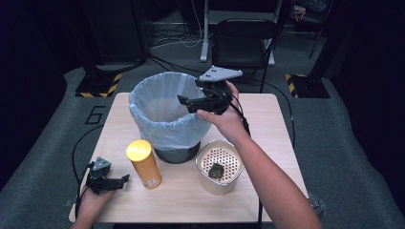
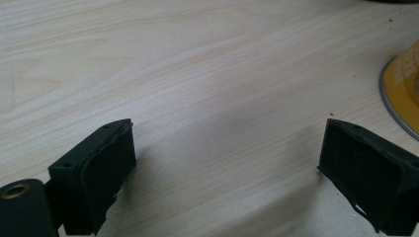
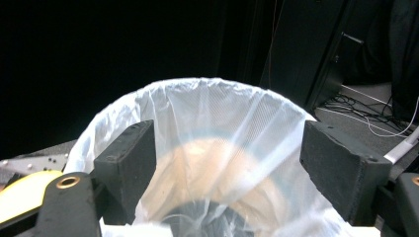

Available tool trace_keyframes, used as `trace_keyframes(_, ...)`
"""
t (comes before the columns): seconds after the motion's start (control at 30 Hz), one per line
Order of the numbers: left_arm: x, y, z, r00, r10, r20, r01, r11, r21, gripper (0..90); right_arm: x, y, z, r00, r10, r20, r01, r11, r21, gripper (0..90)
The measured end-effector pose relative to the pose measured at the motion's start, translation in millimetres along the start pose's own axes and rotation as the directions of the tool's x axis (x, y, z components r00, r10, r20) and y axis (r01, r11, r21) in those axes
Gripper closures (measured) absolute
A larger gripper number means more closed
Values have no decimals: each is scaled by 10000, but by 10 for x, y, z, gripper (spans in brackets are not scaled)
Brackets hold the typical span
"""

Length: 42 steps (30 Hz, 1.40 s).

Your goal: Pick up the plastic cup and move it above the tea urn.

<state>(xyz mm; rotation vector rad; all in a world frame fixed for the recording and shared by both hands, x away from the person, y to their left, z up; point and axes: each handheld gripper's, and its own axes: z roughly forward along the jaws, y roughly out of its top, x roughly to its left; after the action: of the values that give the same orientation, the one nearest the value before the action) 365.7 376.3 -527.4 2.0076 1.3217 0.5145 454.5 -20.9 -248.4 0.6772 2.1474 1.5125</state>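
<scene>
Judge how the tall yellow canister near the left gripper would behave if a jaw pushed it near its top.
The yellow canister stands upright, tall and narrow on a small base, so a high push would probably tip it. Being round, it would then likely roll across the smooth wooden table. Its wall looks smooth, so the open left gripper might slip unless it closes squarely.

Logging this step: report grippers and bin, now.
Right gripper open, empty, over lined bin. Left gripper open on table, beside yellow can. Nothing blocking.
</scene>
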Motion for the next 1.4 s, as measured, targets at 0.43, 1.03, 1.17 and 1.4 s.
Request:
trace_keyframes(0.43, -49, 127, -188, 9962, -450, 745, 511, 9953, -823, 45, -87, -298, -349, 9985, 51, 540, -46, 10000, -84, 209)
trace_keyframes(1.03, -122, 415, -655, 9857, -337, 1654, 613, 9844, -1648, 11, -122, -527, -689, 9952, 184, 963, -156, 9994, -299, 187)
trace_keyframes(1.17, -206, 435, -731, 9857, -29, 1686, 343, 9824, -1836, 1, -140, -598, -742, 9932, 205, 1142, -177, 9995, -255, 180)
trace_keyframes(1.4, -339, 436, -836, 9763, 271, 2146, 211, 9754, -2194, 1, -154, -808, -823, 9908, 515, 1248, -480, 9984, -314, 171)
